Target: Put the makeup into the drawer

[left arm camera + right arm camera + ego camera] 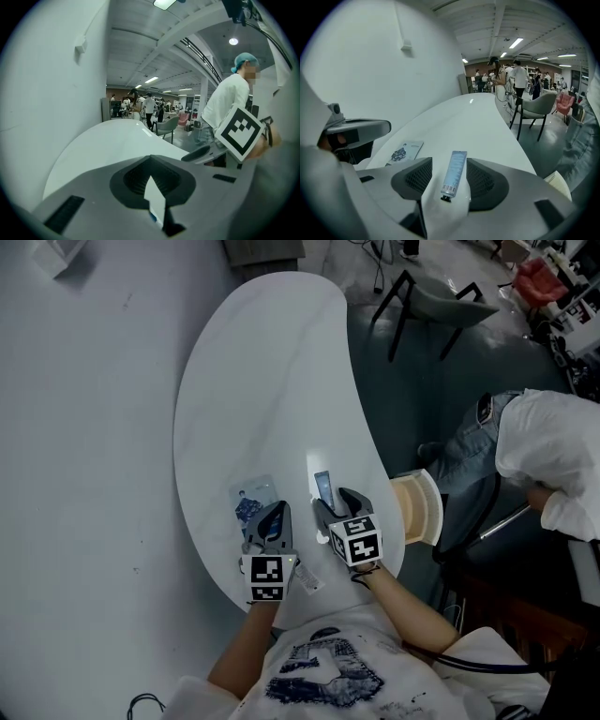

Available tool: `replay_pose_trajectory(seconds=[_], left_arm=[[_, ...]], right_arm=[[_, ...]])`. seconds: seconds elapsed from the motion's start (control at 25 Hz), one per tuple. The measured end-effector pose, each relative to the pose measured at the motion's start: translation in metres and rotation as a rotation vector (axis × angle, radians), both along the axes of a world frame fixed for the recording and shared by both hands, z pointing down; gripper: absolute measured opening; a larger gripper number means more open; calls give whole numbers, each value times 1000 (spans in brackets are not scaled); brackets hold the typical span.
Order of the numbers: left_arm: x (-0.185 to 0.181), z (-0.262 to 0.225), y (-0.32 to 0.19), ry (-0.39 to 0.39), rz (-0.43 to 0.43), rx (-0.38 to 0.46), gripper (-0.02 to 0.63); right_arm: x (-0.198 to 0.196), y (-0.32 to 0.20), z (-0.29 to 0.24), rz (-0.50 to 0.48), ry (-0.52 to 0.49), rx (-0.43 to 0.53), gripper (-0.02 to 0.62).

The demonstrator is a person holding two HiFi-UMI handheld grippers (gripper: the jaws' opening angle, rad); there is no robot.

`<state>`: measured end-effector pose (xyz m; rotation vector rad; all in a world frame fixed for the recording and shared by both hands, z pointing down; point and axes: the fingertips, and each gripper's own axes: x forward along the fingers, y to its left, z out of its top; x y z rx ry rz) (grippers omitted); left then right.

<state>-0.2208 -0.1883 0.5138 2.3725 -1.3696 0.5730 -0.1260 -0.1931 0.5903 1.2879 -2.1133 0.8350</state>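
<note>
Early stage: the makeup tube (454,172) lies ungripped on the desk (272,381) between the spread jaws of the right gripper (334,504); the left gripper (272,519), left of the tube, is pressed together; grasping and placement in the drawer (419,507) remain.

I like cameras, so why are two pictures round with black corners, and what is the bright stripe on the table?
Left gripper view and right gripper view: wide-angle lenses squeeze the room into a circle, so the corners go black and straight lines bend. Head view: the bright stripe on the table is probably glare from a light, right beside the tube; the rest looks dim.
</note>
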Motion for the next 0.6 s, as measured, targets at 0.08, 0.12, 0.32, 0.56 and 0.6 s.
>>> replay_pose_trajectory(seconds=[0.08,0.12,0.32,0.56,0.6], left_arm=[[0,4,-2,-1,1,-7,46],[-1,6,-3,-2,0,-11,46],[-3,12,-7,0,-8,-26,46],[-4,15,-10,7,-13,-35,46],[-4,15,-9,8,-14,-36,46]], right_arm=[[0,-1,6,2,9,-11,224],[0,-2,9,4,13,-17,224],[-2,-3,26,-2,39,-51,224],[-6,2,44,-24,91,-96,221],[-6,3,46,-25,101,-99,215]])
